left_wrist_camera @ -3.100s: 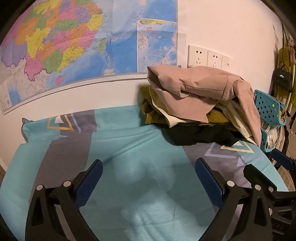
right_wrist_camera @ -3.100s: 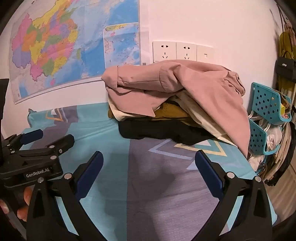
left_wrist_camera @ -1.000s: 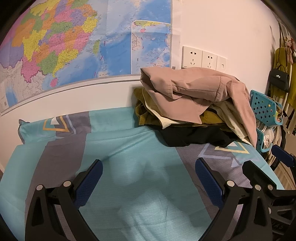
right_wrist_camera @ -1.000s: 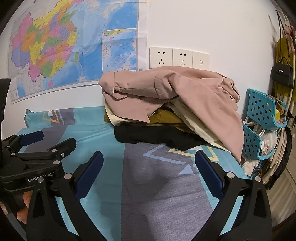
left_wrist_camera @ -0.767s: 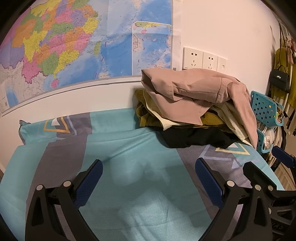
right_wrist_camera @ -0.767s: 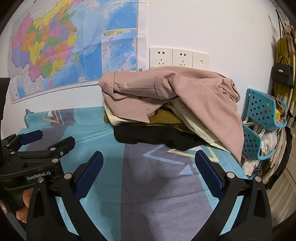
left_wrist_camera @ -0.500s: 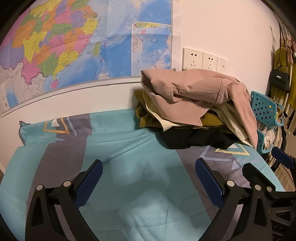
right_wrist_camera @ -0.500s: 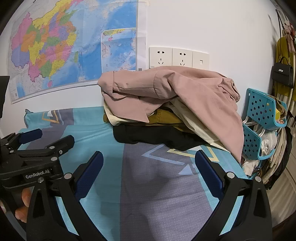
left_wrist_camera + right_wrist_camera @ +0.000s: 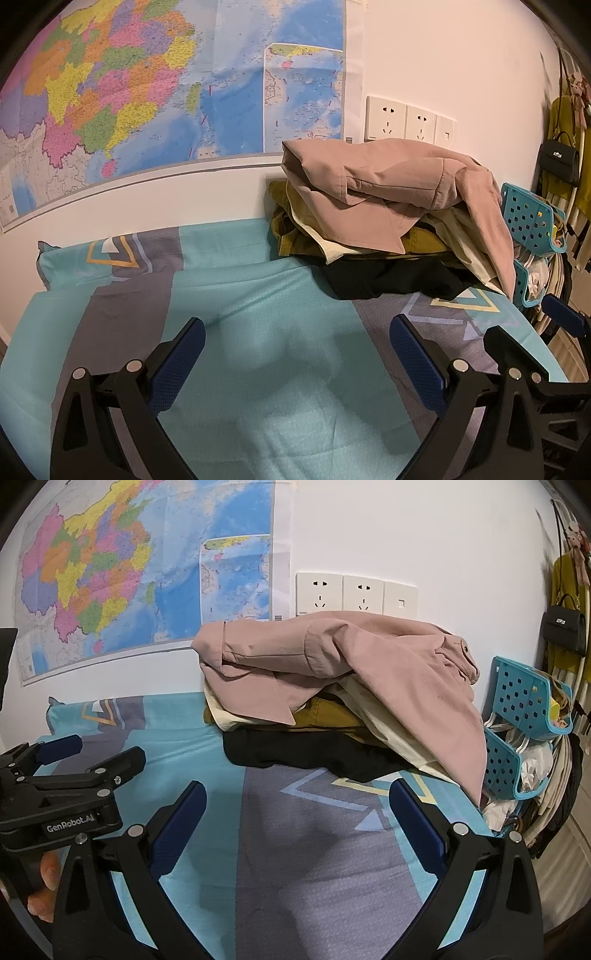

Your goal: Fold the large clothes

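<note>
Little has changed since a moment ago: the left gripper [image 9: 297, 349] and right gripper [image 9: 297, 812] still hover with jaws spread wide, holding nothing, over the bare teal-and-grey bed [image 9: 258, 369]. The pile of clothes [image 9: 343, 698], pink jacket [image 9: 391, 184] on top, sits against the wall beside the blue basket [image 9: 524, 701] at the bed's right edge.

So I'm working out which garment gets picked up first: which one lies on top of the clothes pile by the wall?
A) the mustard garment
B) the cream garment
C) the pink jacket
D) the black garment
C: the pink jacket drapes over the whole pile, with the cream garment and mustard garment under it and the black garment lowest, on the bedsheet.
</note>
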Demonstrator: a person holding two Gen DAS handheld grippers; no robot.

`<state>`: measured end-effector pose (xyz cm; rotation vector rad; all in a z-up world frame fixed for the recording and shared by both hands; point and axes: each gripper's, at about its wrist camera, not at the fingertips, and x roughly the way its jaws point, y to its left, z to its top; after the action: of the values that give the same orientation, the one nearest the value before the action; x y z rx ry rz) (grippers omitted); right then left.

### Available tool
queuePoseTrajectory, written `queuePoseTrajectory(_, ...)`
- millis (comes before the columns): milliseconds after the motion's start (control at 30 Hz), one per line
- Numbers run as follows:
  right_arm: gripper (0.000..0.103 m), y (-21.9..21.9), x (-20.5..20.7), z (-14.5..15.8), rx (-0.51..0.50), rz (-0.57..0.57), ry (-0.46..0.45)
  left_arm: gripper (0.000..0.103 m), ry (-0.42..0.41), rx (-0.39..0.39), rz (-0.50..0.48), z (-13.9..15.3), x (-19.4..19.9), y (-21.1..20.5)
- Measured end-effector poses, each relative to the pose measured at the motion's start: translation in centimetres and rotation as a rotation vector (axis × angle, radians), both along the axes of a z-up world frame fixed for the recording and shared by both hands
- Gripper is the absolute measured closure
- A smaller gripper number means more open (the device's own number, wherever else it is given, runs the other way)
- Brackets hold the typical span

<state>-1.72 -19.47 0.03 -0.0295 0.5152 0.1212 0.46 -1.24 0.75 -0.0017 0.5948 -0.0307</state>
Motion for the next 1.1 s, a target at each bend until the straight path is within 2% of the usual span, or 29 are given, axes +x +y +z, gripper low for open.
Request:
queuePoseTrajectory(567,0.005,0.5,1.5,0.9,-0.045,0.04,-0.032,0.007,0.023,-0.021,-0.005,-0.3,1.5,0.0)
queuePoseTrajectory(767,0.005,0.5,5.2,2.5,-0.153,0.065,-0.083,0.006,0.033,-0.055,-0.008,0.1,3.6,0.9)
queuePoseTrajectory(967,0.005,1.2,10.5,4.2,-0.321,0.079,-0.128,0.006,-0.006,-0.01,0.036,1.0,4.9,1.2)
queuePoseTrajectory(1100,0.005,3.4,12.9,3.9,-0.437,0.097,-0.166,0.006,-0.009,-0.006,0.043,1.1,5.6,1.2)
